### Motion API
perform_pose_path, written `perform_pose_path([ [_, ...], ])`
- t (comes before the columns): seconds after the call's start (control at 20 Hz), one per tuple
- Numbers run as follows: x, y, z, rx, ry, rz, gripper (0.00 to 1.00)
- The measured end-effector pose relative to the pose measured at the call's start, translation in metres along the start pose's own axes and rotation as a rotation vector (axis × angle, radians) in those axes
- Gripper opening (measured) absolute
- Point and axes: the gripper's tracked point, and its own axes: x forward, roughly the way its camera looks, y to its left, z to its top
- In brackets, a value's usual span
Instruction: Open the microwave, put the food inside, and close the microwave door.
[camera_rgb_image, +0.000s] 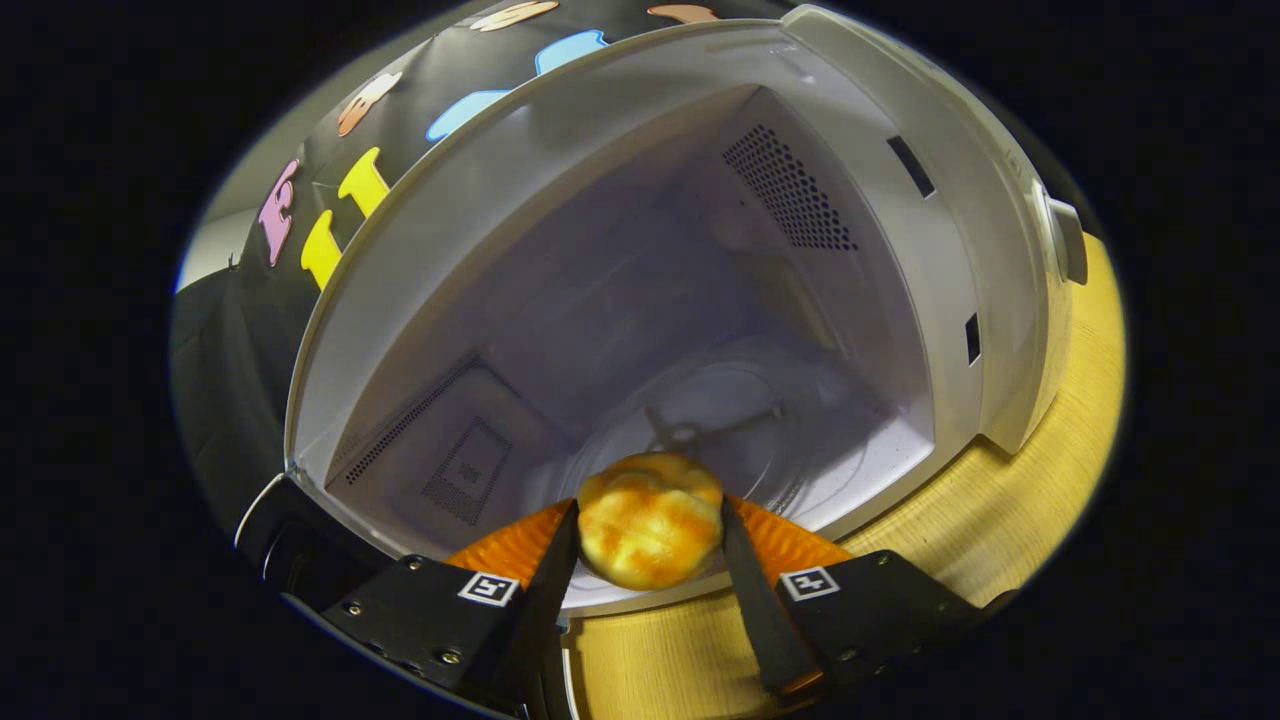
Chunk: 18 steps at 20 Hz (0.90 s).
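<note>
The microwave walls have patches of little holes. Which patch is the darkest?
The dark honeycomb patch on the white microwave's wall, beyond the golden bun that the gripper holds. The two by the door hinge are paler.

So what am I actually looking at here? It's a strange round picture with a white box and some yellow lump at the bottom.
The picture comes from a wide-angle camera that rides on a hand-held gripper, a two-fingered clamp that a person carries. Its two fingers show at the bottom, and they press on a bread roll from both sides. Just beyond them is a white microwave with its inside open to view: you see the round glass turntable on its floor and vent holes in its walls. The roll is at the front edge of the opening. The microwave stands on a wooden table.
</note>
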Motion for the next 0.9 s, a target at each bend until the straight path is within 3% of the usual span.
perform_pose_path([
  [0.05, 0.0, -0.001, 0.003, -0.008, -0.01, -0.007, 0.82],
  [0.15, -0.003, -0.001, 0.007, -0.027, -0.027, -0.014, 0.95],
  [0.45, -0.034, 0.005, 0.013, -0.111, -0.024, 0.002, 0.96],
  [0.9, -0.147, 0.039, 0.027, -0.308, -0.073, 0.076, 0.96],
])
